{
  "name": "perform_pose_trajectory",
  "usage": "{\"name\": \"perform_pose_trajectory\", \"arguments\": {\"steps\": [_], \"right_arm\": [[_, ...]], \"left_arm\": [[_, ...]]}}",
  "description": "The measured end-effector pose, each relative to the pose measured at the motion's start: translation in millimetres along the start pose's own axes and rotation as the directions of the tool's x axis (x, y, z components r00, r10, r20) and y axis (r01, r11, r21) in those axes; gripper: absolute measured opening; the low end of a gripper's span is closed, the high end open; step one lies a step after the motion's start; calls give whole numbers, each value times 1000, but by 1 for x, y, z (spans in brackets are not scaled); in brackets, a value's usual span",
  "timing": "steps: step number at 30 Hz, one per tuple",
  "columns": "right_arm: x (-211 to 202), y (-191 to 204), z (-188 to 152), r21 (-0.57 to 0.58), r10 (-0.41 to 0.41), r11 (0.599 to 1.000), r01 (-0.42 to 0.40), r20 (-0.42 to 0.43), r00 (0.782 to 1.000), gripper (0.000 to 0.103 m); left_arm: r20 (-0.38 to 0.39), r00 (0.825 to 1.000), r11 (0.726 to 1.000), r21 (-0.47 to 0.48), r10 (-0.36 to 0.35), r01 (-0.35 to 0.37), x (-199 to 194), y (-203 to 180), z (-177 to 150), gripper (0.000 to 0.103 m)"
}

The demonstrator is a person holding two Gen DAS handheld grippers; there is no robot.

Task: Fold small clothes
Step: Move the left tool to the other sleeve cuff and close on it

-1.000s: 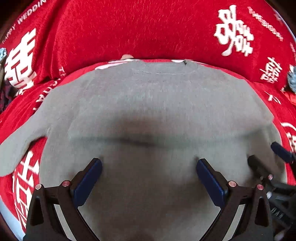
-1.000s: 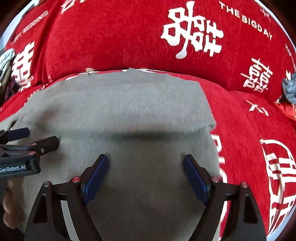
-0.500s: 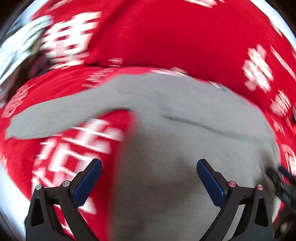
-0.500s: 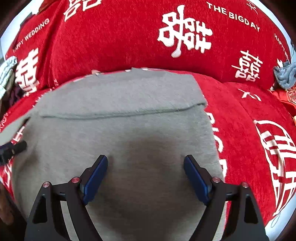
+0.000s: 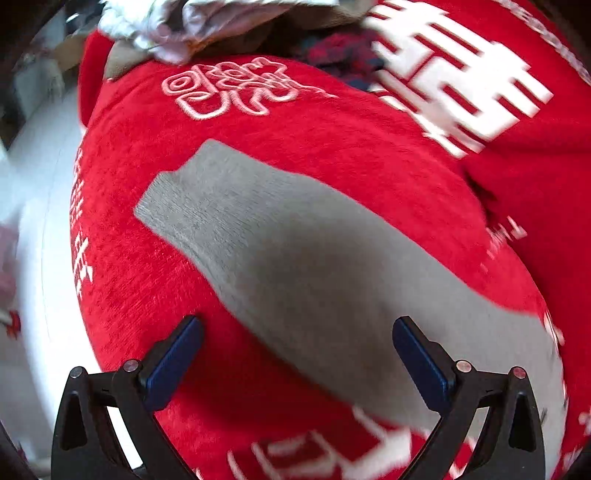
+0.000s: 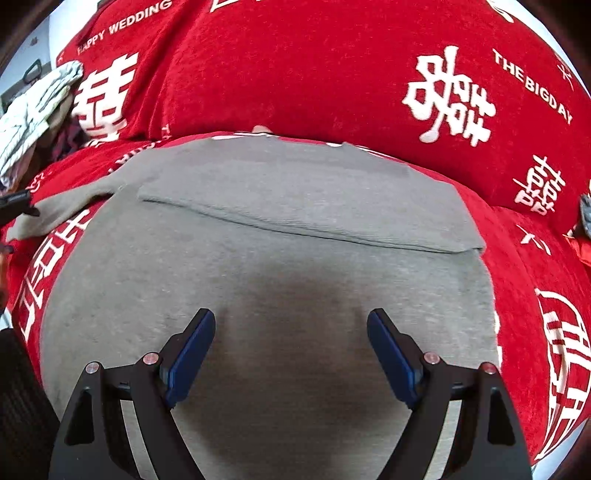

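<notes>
Swinging away from the body of the grey sweater (image 6: 280, 266), the left hand-held gripper (image 5: 295, 354) now looks along the outstretched left sleeve (image 5: 295, 251), where a second ago it faced the torso beside the other tool. Jaws apart, empty, one blue pad over red fabric and the other over grey, the sleeve running diagonally between them toward its ribbed cuff (image 5: 173, 199) far off. Lying flat on the red sofa cover (image 6: 295, 74) printed with white characters, front down or up cannot be told, with one sleeve already turned across the upper back as a neat band (image 6: 314, 206). Hovering low over the lower torso, the right hand-held gripper (image 6: 291, 350) likewise spread wide and holding nothing, much as it was half a second ago. Seen from the right wrist, just the tip of the left tool (image 6: 16, 201) at the frame edge, near the loose sleeve. Probably marking the start of the second sleeve fold: a pinch near the cuff, then a carry across the back to mirror the first. Blurred in the left view, so exact height above the cloth unclear. Heaped at the sofa's far end, other laundry (image 5: 177, 26), apart from the work.
</notes>
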State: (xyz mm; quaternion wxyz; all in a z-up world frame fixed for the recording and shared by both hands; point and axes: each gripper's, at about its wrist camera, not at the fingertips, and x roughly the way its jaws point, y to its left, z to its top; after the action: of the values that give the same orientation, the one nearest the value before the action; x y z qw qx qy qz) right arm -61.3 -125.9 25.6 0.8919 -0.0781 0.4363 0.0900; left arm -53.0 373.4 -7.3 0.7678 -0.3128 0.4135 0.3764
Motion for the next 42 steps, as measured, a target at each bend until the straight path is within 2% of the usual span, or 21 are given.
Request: {"name": "perform_pose_trajectory", "arguments": {"steps": [2, 6, 7, 8, 9, 10, 11, 13, 14, 17, 23, 29, 32, 34, 35, 37, 38, 42], "right_arm": [[-1, 6, -1, -16, -2, 1000, 1, -5, 1000, 87], [0, 14, 1, -44, -17, 999, 16, -17, 1000, 87], [0, 15, 2, -47, -19, 999, 18, -18, 1000, 87], [0, 17, 4, -47, -20, 999, 19, -19, 1000, 87], [-1, 18, 6, -49, -18, 999, 17, -18, 1000, 87], [-1, 20, 8, -52, -18, 998, 17, -17, 1000, 87], [0, 22, 11, -57, -18, 998, 17, -15, 1000, 87], [2, 26, 18, -62, -9, 998, 8, -17, 1000, 87], [3, 29, 22, -66, -5, 998, 3, -19, 1000, 87], [7, 41, 35, -95, -4, 996, 4, -6, 1000, 87], [29, 79, 84, -147, 47, 988, -43, 24, 999, 87], [83, 141, 135, -186, 73, 980, -76, -24, 997, 87], [111, 170, 142, -204, 51, 977, -63, -67, 996, 87], [128, 190, 139, -204, 76, 974, -102, -131, 989, 87], [126, 195, 138, -208, 89, 972, -113, -119, 989, 86], [118, 197, 140, -193, 196, 956, -219, -129, 972, 86], [115, 194, 140, -178, 224, 953, -244, -126, 966, 86], [100, 166, 142, -121, 166, 977, -174, -72, 983, 86]], "left_arm": [[12, 1000, 1000, 19, 4, -4, 6, -7, 7, 102], [20, 1000, 1000, -17, 19, -18, 12, -12, 19, 102], [28, 1000, 1000, -17, 7, -7, 11, -11, 22, 96], [50, 999, 1000, -8, 18, -17, 9, -11, 24, 73], [63, 997, 999, 6, 33, -34, 9, -12, 28, 59], [70, 997, 999, 18, 37, -38, 8, -12, 29, 35], [68, 998, 1000, 21, 10, -11, 7, -9, 30, 23], [56, 997, 999, -2, -45, 46, 7, -1, 33, 20], [56, 997, 998, -14, -61, 62, 6, 3, 34, 15], [71, 991, 992, -37, -118, 121, 2, 14, 35, 12], [157, 975, 988, 25, -156, 154, -24, 7, 30, 12], [212, 964, 986, 61, -162, 153, -47, 4, 32, 12], [217, 962, 984, 99, -166, 148, -53, 0, 29, 12], [218, 961, 983, 113, -169, 148, -57, -2, 27, 12], [218, 961, 982, 121, -171, 147, -59, -4, 26, 12], [219, 960, 979, 139, -176, 148, -63, -9, 25, 12], [216, 960, 977, 152, -179, 148, -66, -14, 24, 12], [204, 960, 965, 217, -190, 145, -74, -41, 14, 12]]}}
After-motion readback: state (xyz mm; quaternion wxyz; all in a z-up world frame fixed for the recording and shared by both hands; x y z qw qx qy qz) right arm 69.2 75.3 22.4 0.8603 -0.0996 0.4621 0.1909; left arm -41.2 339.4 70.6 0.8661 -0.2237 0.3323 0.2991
